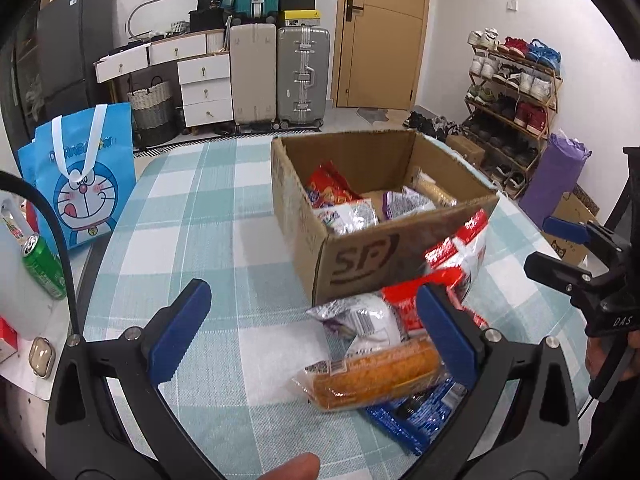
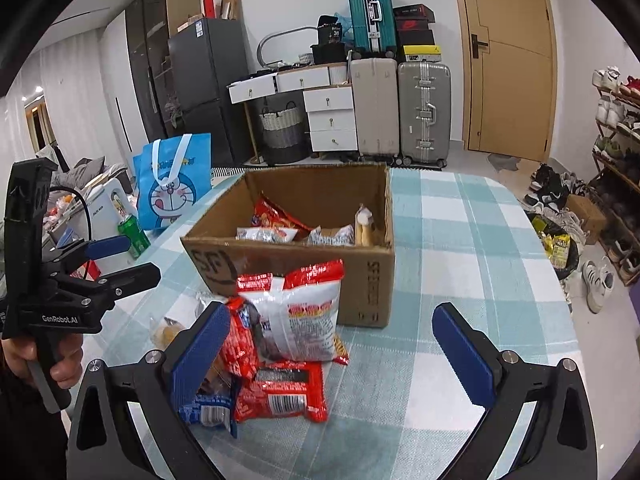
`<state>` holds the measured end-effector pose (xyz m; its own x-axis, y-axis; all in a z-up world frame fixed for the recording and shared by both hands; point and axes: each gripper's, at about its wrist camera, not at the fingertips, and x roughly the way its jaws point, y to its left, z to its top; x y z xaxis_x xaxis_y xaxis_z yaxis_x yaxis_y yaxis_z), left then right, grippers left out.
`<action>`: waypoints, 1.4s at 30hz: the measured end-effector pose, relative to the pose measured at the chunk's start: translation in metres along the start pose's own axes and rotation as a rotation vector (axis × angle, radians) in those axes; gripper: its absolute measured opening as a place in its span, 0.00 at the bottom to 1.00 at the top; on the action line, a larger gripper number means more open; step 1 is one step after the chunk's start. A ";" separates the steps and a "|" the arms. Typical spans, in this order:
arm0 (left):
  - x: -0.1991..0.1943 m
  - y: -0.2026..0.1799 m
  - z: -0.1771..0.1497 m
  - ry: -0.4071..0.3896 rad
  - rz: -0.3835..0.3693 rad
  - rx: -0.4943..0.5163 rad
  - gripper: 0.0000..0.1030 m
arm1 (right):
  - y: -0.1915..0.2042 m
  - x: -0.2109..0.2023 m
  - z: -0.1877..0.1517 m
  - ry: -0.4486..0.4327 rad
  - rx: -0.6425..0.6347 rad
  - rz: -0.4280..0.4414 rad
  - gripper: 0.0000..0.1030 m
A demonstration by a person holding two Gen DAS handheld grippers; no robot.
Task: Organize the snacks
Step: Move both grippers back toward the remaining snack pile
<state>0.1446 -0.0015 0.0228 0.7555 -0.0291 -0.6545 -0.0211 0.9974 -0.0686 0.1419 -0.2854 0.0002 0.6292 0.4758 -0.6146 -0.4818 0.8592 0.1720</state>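
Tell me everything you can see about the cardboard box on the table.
The cardboard box is plain brown corrugated card, open at the top with no flaps showing, printed with a dark SF logo on one side. It stands upright on the checked tablecloth. Inside lie several snack packets, red and silver ones, and a pale wrapped roll leaning in a corner. More packets are piled outside against its near wall, a red-and-white one leaning on it. Neither gripper touches it.

The box (image 1: 360, 264) carries "SF" on its near wall. The left gripper (image 2: 60, 316) body reads "GenRobot.AI". The right gripper (image 1: 616, 320) body reads "DAS".
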 end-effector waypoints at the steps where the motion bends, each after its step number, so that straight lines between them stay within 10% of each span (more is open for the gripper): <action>1: 0.002 0.001 -0.003 0.007 -0.007 -0.004 0.99 | 0.000 0.003 -0.002 0.017 -0.003 -0.006 1.00; 42: 0.029 -0.029 -0.052 0.201 -0.148 0.089 0.99 | 0.023 0.066 -0.048 0.294 -0.097 0.062 1.00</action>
<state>0.1332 -0.0345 -0.0338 0.6008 -0.1790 -0.7791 0.1443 0.9829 -0.1146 0.1434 -0.2434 -0.0734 0.4003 0.4402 -0.8037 -0.5789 0.8013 0.1506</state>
